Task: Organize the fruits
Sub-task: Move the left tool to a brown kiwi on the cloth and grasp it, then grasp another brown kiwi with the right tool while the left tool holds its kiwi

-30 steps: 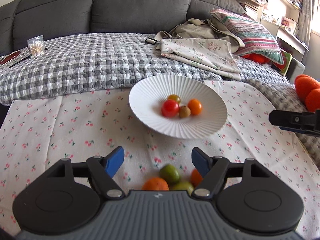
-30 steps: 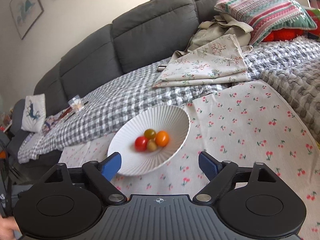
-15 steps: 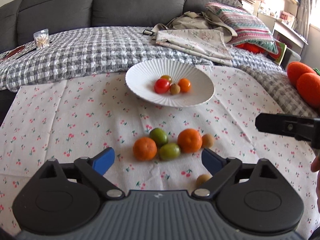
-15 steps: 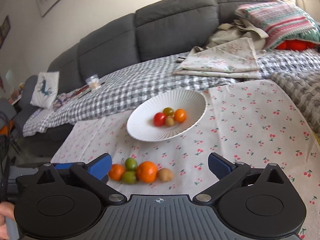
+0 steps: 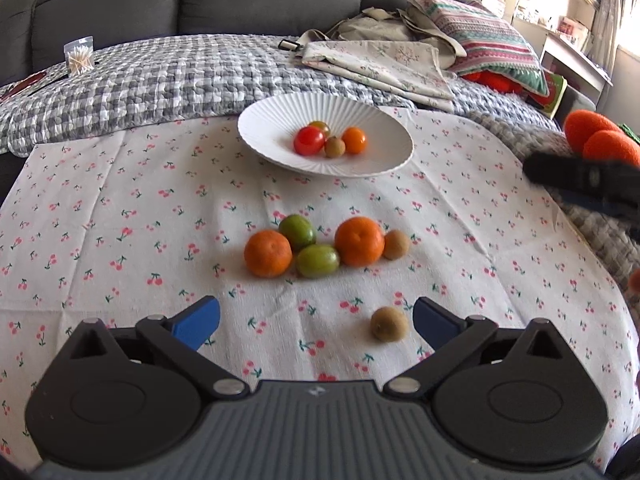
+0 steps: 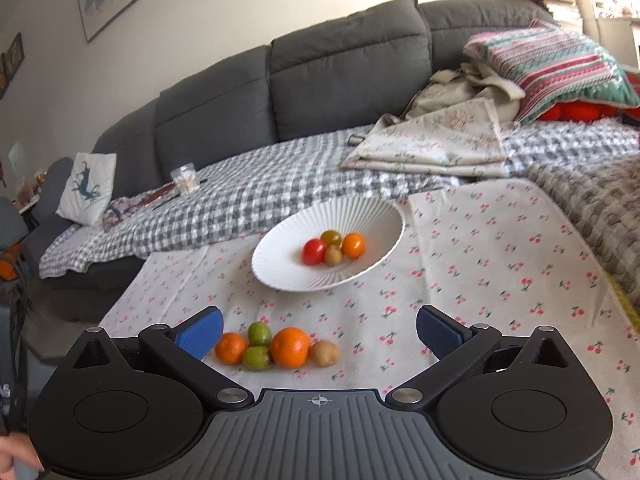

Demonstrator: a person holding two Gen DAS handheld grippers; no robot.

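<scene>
A white ribbed bowl [image 5: 276,128] [image 6: 288,236] on the cherry-print cloth holds a red tomato [image 5: 308,141], a dark tomato, a small kiwi and an orange tomato [image 5: 354,140]. In front of it lies a cluster: two mandarins [image 5: 268,253] [image 5: 359,241], two green fruits [image 5: 317,260] and a kiwi [image 5: 396,244]. A lone kiwi [image 5: 389,323] lies near my left gripper [image 5: 316,322], which is open and empty. My right gripper [image 6: 318,332] is open and empty, above the near side of the cluster [image 6: 290,347]. The right gripper shows at the right edge of the left wrist view [image 5: 580,178].
A grey sofa [image 6: 320,80] stands behind, covered by a checked blanket [image 5: 168,76]. Folded floral cloth [image 5: 384,64], a striped pillow [image 5: 488,36] and a packet of swabs [image 5: 80,56] lie on it. Orange plush balls [image 5: 600,136] sit at the right.
Both grippers have pulled back and up from the bowl, so the fruit cluster and the lone kiwi have come into view. Both stay open.
</scene>
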